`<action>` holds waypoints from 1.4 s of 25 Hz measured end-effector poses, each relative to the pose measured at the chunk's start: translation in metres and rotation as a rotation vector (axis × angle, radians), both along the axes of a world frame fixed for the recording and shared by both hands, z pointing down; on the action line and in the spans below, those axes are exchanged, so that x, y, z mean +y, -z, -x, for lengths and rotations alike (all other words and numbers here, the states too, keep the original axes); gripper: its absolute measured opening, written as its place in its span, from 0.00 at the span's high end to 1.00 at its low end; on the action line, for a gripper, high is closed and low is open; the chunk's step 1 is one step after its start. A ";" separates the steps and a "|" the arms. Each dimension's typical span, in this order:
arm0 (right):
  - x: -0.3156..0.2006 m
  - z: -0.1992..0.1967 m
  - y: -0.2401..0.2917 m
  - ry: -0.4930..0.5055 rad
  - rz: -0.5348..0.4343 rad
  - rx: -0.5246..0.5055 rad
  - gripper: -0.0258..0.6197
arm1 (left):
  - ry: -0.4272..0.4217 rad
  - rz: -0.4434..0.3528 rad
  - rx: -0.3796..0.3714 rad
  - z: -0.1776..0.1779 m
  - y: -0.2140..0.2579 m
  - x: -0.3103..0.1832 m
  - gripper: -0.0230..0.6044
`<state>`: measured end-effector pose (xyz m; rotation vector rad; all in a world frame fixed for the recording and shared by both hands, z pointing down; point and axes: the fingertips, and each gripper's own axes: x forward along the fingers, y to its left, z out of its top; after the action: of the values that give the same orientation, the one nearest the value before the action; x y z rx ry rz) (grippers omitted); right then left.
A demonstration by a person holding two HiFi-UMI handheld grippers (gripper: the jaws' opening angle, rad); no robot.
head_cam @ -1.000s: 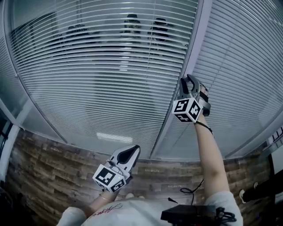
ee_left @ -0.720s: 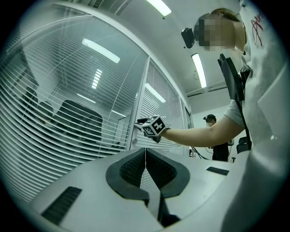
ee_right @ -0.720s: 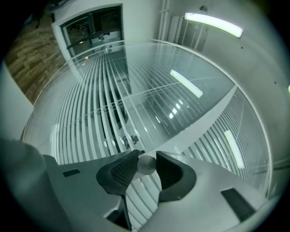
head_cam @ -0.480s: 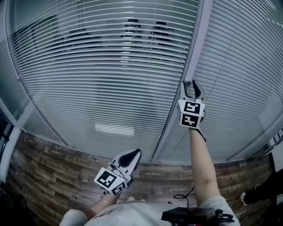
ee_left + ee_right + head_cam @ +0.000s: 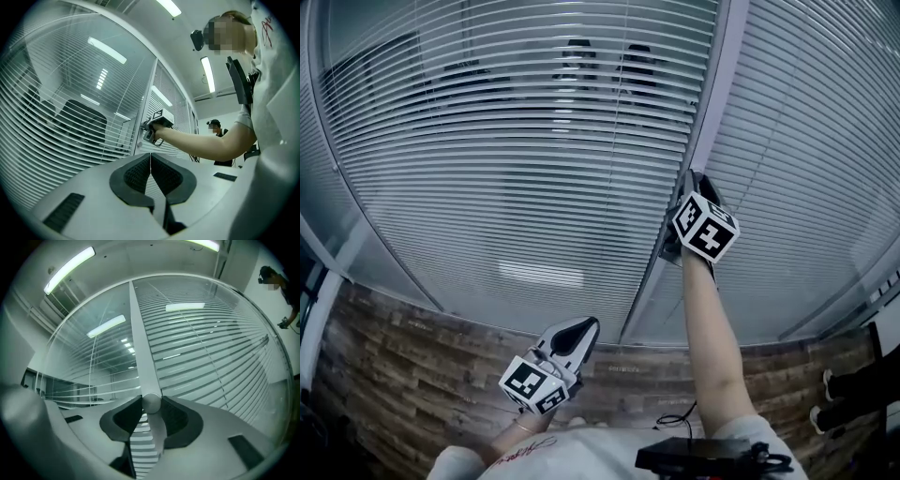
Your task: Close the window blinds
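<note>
Two dark pads (image 5: 174, 417) of the right gripper (image 5: 151, 405) sit against a round knob (image 5: 150, 401), one on each side. These jaws have just been opening a touch, yet we see the knob held between them. The knob is on the pale post (image 5: 143, 352) that divides two glass panes, and our right arm reaches up to it. The left gripper (image 5: 150, 158) has its jaws pressed together on nothing and hangs low, close to our body. The blinds (image 5: 534, 187) cover both panes beyond the glass, their slats running lengthwise from side to side. On the left pane the slats are tilted open, so we make out chairs (image 5: 609, 61) through the gaps. On the right pane the slats (image 5: 806, 187) lie closer and show little behind them.
</note>
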<state>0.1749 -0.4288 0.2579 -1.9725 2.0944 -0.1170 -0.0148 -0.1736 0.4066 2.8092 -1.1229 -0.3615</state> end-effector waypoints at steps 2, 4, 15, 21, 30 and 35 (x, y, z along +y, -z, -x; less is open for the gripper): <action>-0.002 -0.002 0.003 0.000 -0.005 -0.059 0.75 | 0.001 0.003 0.004 0.001 0.004 -0.002 0.93; -0.003 -0.003 0.005 -0.003 -0.015 -0.083 0.75 | 0.006 0.009 0.003 0.002 0.004 -0.005 0.93; 0.005 0.013 0.015 -0.088 -0.086 0.645 0.75 | -0.008 0.005 0.003 0.002 0.009 -0.002 0.93; 0.008 0.021 0.017 -0.117 -0.124 0.972 0.75 | -0.018 0.005 0.001 -0.002 0.007 -0.001 0.93; 0.005 0.027 0.017 -0.124 -0.199 1.270 0.75 | -0.021 0.006 0.007 -0.006 0.011 -0.003 0.93; 0.007 0.030 0.014 -0.099 -0.232 1.406 0.75 | -0.017 0.013 0.025 -0.004 0.012 -0.001 0.93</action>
<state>0.1447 -0.4219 0.2435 -2.1788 2.3529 1.9131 -0.0104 -0.1741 0.3948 2.7936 -1.0914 -0.3848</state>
